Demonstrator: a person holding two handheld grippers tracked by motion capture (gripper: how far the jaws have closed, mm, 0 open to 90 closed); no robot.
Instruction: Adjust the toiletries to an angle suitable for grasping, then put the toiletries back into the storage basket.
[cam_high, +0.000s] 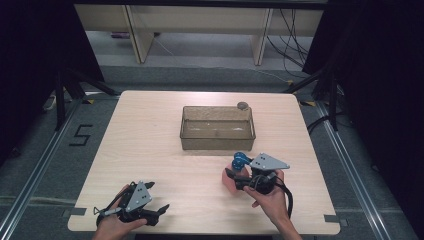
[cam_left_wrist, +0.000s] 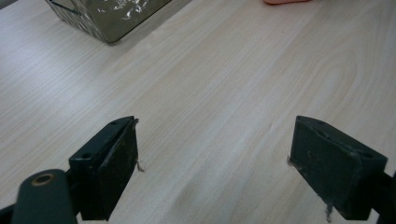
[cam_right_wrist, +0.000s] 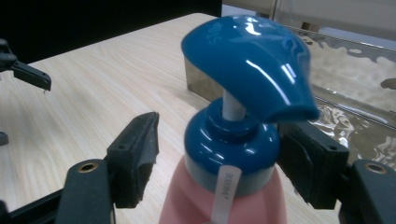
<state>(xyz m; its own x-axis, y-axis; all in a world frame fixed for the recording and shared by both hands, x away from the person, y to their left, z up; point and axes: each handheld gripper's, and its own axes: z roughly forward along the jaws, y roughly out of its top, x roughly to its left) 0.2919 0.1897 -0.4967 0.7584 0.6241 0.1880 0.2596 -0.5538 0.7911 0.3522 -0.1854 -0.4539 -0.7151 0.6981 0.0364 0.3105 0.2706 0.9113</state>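
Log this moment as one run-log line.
right hand-held gripper: jaws either side of pump bottle neck, one gap visible | left hand-held gripper: open, nothing between jaws | clear bin: behind bottle

A pale wood-grain table (cam_high: 150, 150) carries a clear rectangular plastic bin (cam_high: 217, 129) near its middle, a small round grey object (cam_high: 242, 105) just behind the bin's far right corner, and a pink pump bottle with a blue top (cam_high: 236, 172) in front of it.
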